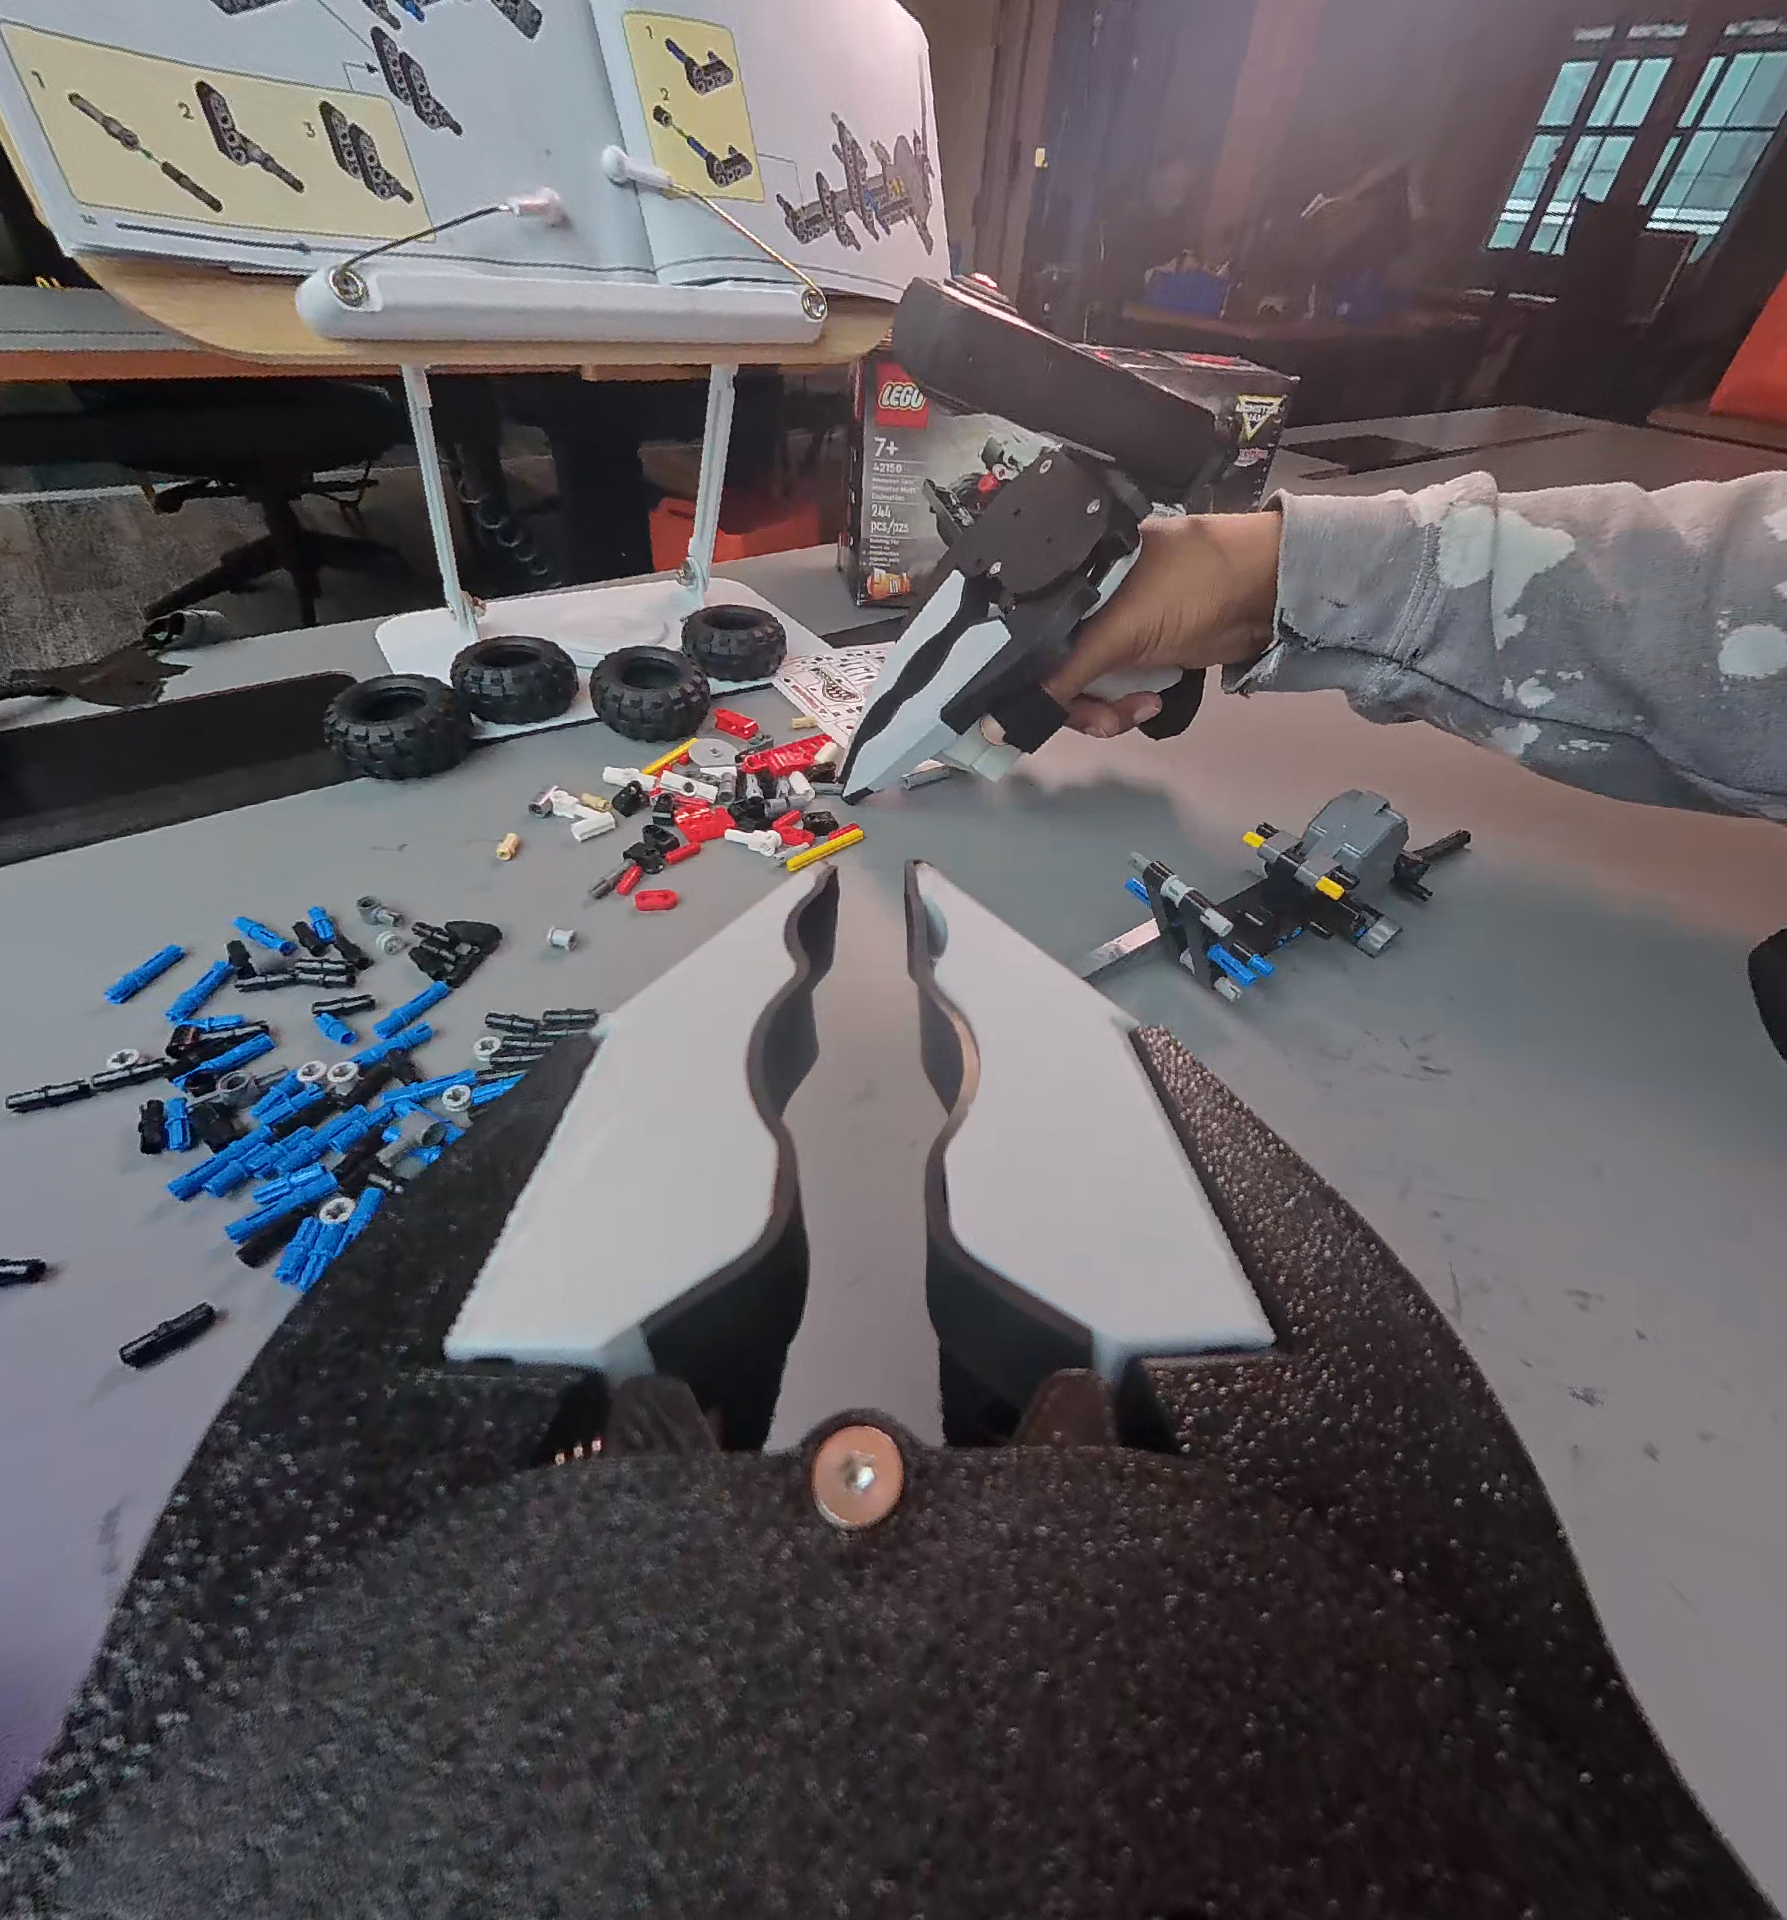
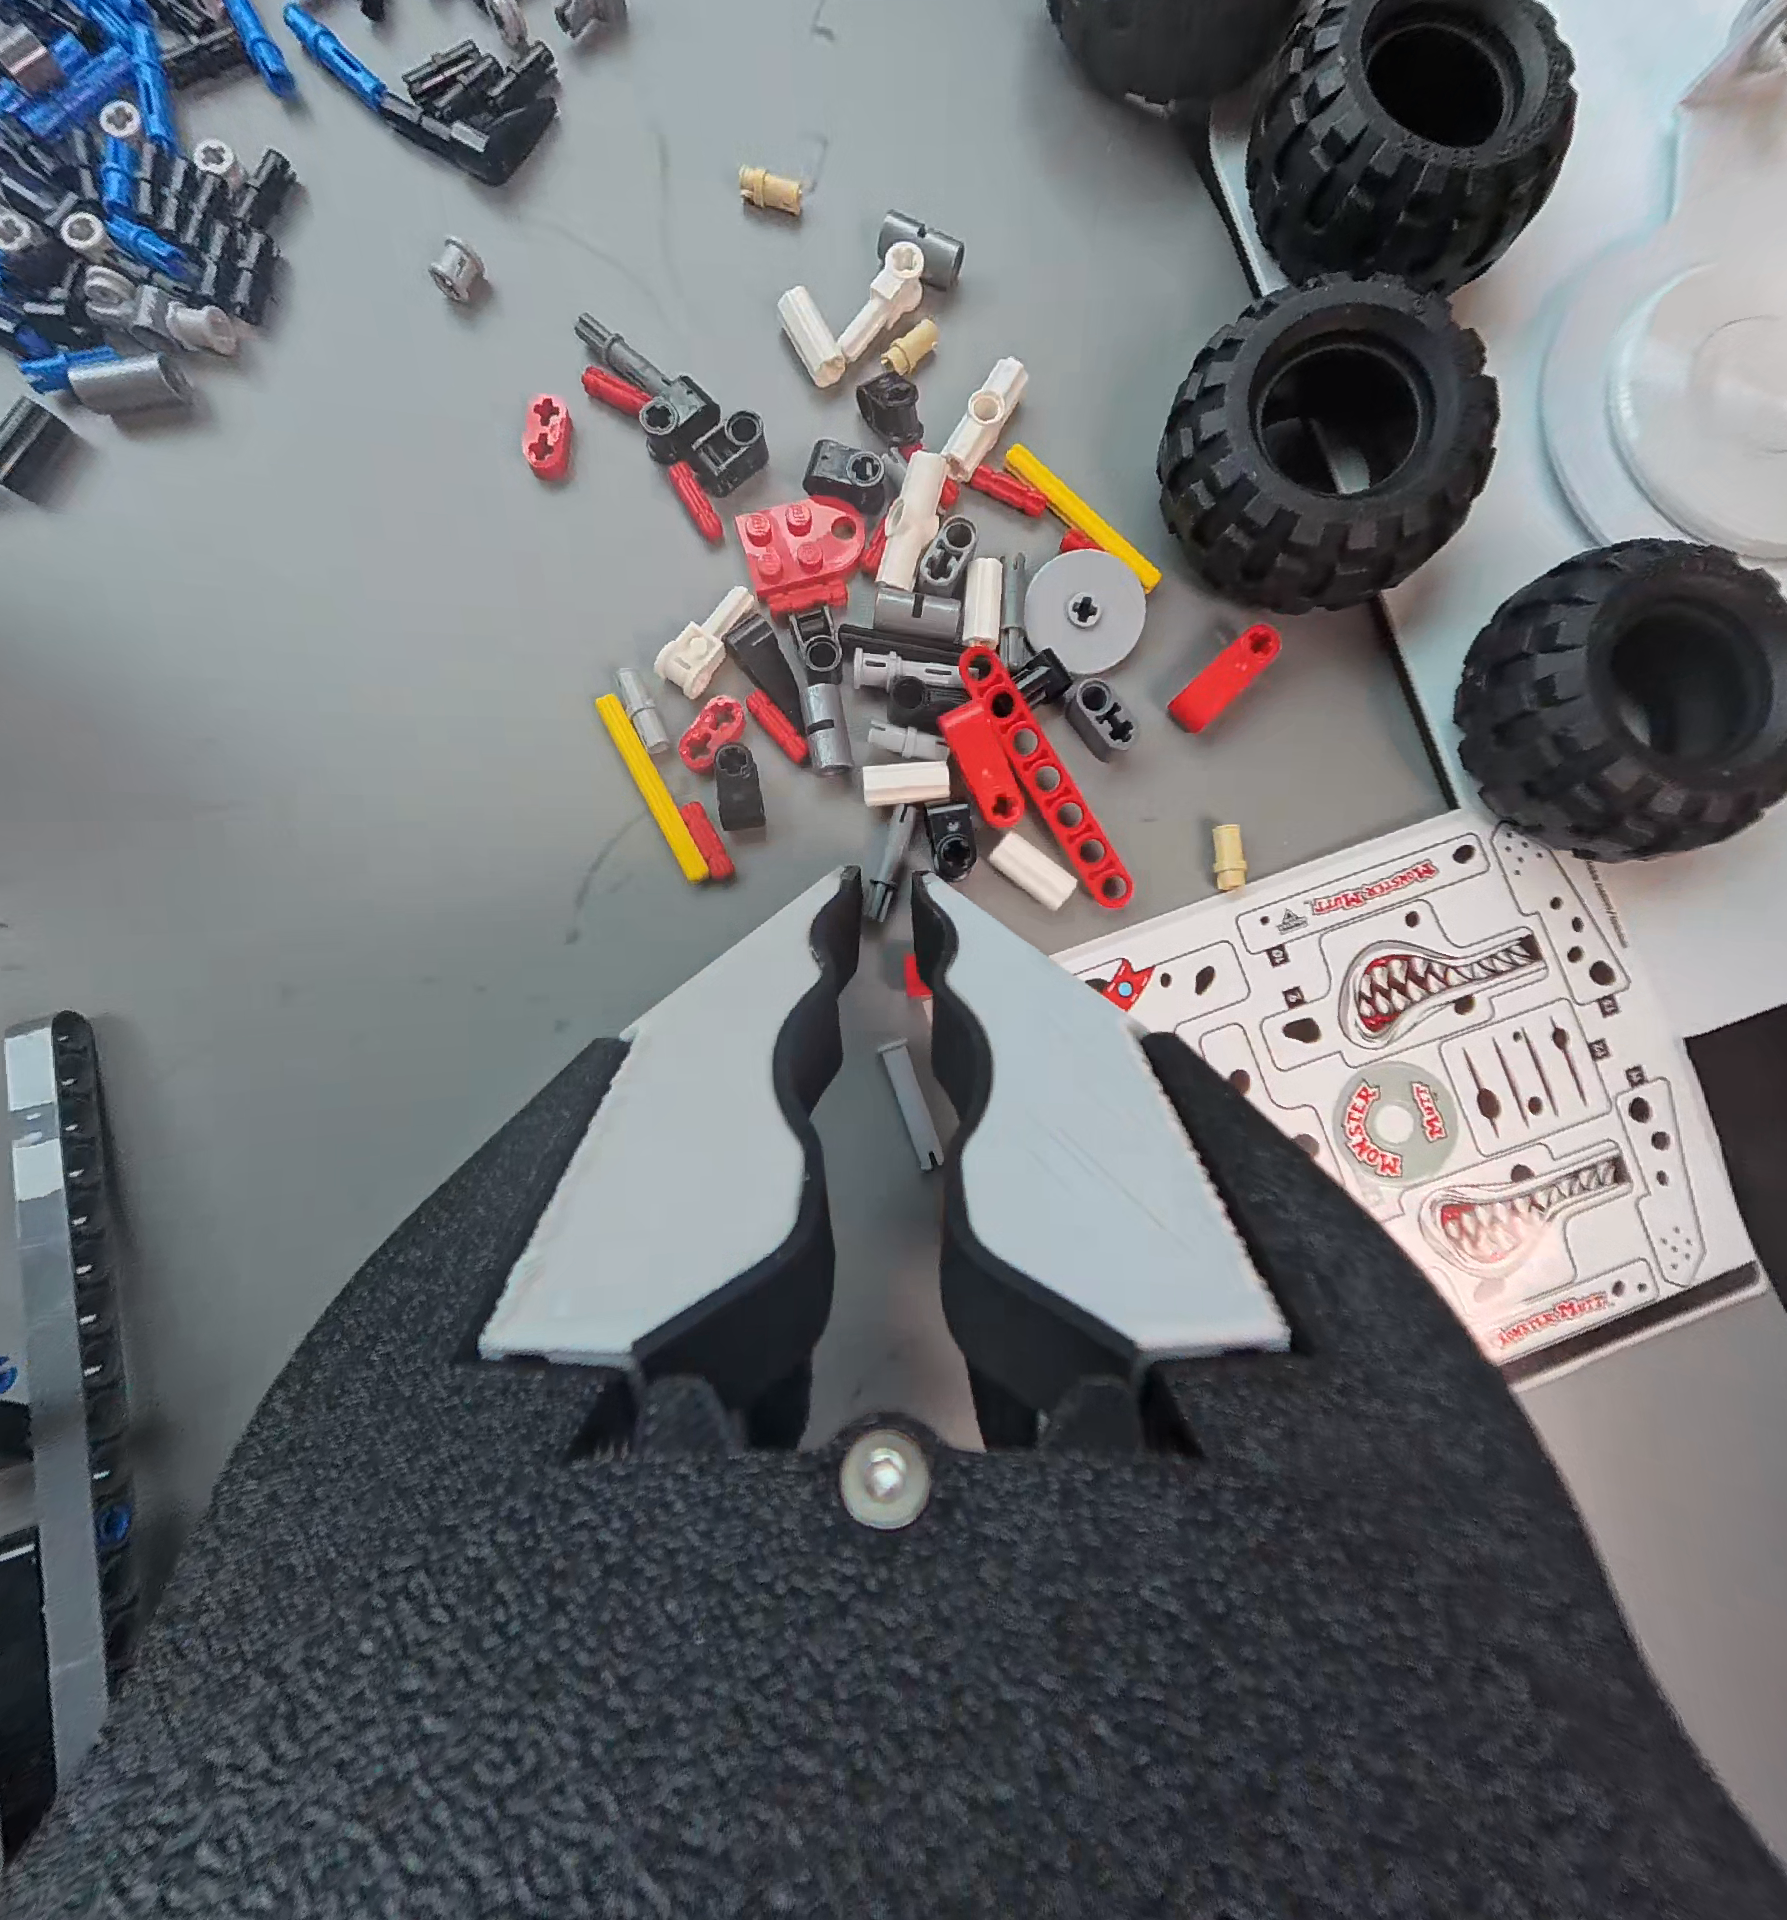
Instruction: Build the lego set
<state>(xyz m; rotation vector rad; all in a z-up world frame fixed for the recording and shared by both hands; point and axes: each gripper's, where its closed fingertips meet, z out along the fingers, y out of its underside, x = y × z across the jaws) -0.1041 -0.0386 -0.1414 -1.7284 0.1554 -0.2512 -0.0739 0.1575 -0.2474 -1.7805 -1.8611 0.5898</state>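
My right gripper (image 2: 885, 883) points down at the near edge of a mixed pile of red, white, grey and yellow pieces (image 2: 920, 623). Its tips are closed on the end of a dark grey pin (image 2: 887, 857) that rests on the table. It also shows in the left wrist view (image 1: 853, 795), held by a hand. My left gripper (image 1: 868, 878) hovers above the grey table, narrowly open and empty. A partly built black and grey chassis (image 1: 1284, 894) lies to its right. A pile of blue and black pins (image 1: 297, 1091) lies to its left.
Several black tyres (image 2: 1325, 447) sit beside the mixed pile. A sticker sheet (image 2: 1440, 1091) lies right of my right gripper. A short grey axle (image 2: 910, 1107) lies under its fingers. The instruction booklet (image 1: 349, 125) on a white stand and the set's box (image 1: 899, 488) are at the back. My hands' fingertips stand some 25 cm from each other. About 4 cm separates my right fingertips from the short grey axle (image 2: 910, 1107). My left wrist view (image 1: 927, 778) looks at it from another angle.
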